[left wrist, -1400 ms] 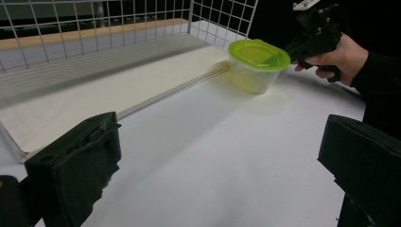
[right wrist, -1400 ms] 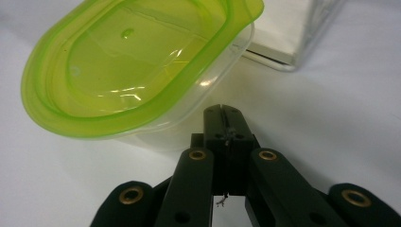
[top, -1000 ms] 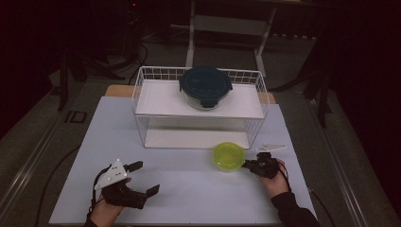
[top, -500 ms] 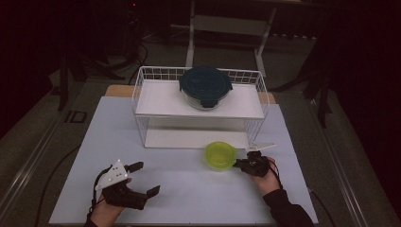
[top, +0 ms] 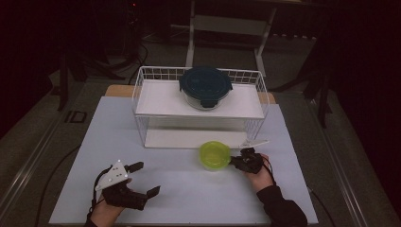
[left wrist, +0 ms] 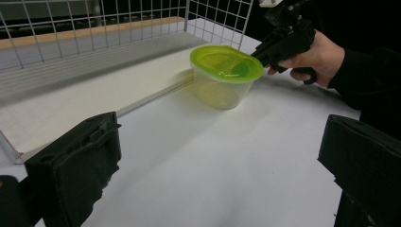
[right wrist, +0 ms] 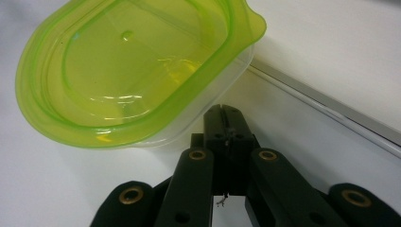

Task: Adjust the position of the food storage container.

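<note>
The small clear plastic tub with the lime-green lid (top: pixel 215 155) has slid to the left across the white table (top: pixel 189 198). A second ago it sat further right, closer to the corner of the white wire rack (top: pixel 142 101). Now it stands on the table just in front of the rack's bottom shelf (top: pixel 179 138), near the middle.

The right gripper (top: pixel 236 162) moved along with it. In the right gripper view its two black jaws are squeezed tight together, with nothing between them, and their tip is tucked under the lid's edge, against the tub's side (right wrist: pixel 208 101). So it looks like the tub is being pushed, not picked up — I think it is on its way to the low shelf.

The left gripper (top: pixel 146 178) has not moved. It rests on the table near the front left, well apart from the tub, with its jaws spread wide and nothing held.

The round glass bowl with the dark blue lid (top: pixel 205 86) sits on the top shelf as before.
</note>
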